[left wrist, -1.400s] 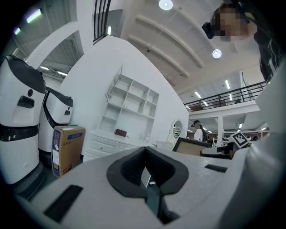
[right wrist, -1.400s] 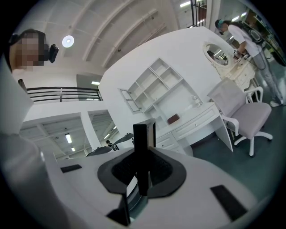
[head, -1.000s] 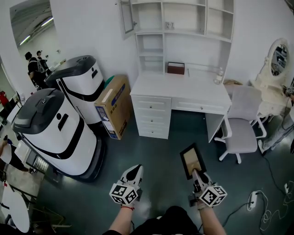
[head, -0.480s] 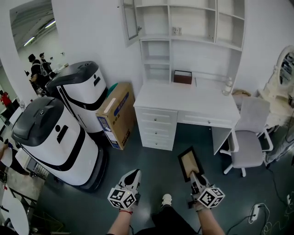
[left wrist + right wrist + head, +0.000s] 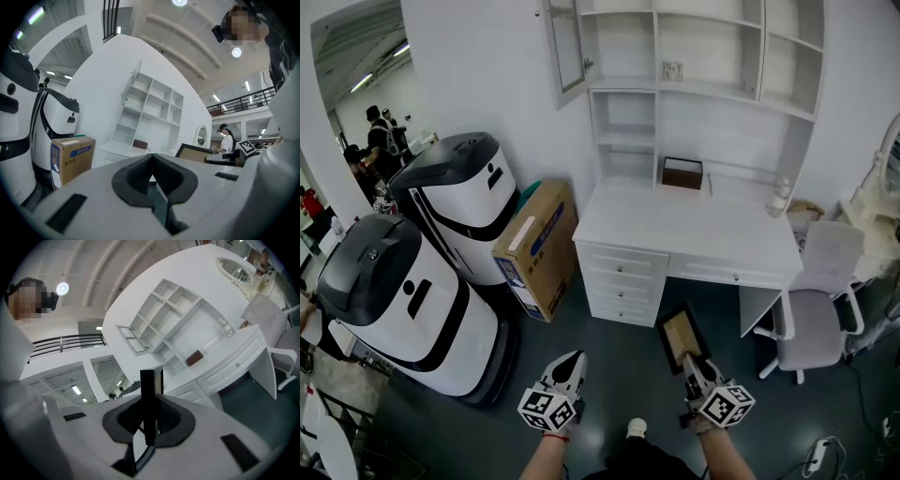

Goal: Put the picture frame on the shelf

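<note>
A black picture frame (image 5: 680,337) with a tan panel sticks out forward from my right gripper (image 5: 689,362), which is shut on its near edge. In the right gripper view the frame (image 5: 149,404) stands edge-on between the pads. My left gripper (image 5: 572,364) is level beside it with its jaws together and nothing in them; in its own view the left gripper (image 5: 151,176) sees the frame (image 5: 194,152) off to the right. Ahead stands a white desk (image 5: 694,234) with an empty white shelf unit (image 5: 675,47) above it, also the shelf unit (image 5: 173,319) in the right gripper view.
Two large white-and-black machines (image 5: 403,300) and a cardboard box (image 5: 539,248) stand left of the desk. A white chair (image 5: 820,300) is at its right. A brown box (image 5: 682,173) and a bottle (image 5: 782,197) sit on the desk. A cabinet door (image 5: 567,47) hangs open.
Both grippers have travelled forward across the dark floor toward the desk, which now looks nearer and larger. The frame stays in the right gripper.
</note>
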Demonstrator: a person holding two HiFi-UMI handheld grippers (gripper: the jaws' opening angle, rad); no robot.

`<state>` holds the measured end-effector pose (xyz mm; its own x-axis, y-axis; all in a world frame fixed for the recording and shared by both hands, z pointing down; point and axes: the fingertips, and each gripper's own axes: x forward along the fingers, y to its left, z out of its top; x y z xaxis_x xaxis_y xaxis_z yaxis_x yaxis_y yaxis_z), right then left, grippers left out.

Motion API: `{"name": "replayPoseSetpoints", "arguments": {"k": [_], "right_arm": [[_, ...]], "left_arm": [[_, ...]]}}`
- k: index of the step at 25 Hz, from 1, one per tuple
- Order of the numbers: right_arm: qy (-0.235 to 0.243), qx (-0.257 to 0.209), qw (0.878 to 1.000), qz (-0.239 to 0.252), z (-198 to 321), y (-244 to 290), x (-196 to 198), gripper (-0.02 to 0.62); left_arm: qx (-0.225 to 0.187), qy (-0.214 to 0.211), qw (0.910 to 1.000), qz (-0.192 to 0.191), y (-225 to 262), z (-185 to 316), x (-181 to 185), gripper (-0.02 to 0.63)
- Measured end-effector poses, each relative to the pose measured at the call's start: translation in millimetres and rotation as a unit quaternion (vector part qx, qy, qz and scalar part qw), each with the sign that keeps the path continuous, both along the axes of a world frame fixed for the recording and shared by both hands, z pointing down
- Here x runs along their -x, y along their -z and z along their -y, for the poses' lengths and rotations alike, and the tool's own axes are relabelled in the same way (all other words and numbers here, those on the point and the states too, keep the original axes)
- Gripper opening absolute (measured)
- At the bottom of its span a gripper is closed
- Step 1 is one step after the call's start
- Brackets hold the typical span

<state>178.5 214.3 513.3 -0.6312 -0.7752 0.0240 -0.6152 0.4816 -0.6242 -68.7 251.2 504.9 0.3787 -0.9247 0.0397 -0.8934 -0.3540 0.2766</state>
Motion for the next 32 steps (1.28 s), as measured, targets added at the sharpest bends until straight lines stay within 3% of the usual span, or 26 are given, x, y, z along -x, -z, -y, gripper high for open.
{"name": "replayPoseSetpoints", "arguments": {"k": [17, 25, 32], "right_arm": [[-0.018, 0.001, 1.0, 0.012, 126, -2, 1, 0.049], [-0.006, 0.003, 1.0, 0.015, 158, -5, 21, 0.049], [-0.019, -0.003, 1.0, 0.013, 209, -5, 38, 0.049]], "left_arm": [[-0.008, -0.017, 0.9998, -0.004, -2, 135, -5, 0.003], [0.0, -0.003, 1.0, -0.009, -10, 166, 15, 0.003], [-0.008, -0.018, 0.9997, -0.013, -11, 227, 29, 0.003]]}}
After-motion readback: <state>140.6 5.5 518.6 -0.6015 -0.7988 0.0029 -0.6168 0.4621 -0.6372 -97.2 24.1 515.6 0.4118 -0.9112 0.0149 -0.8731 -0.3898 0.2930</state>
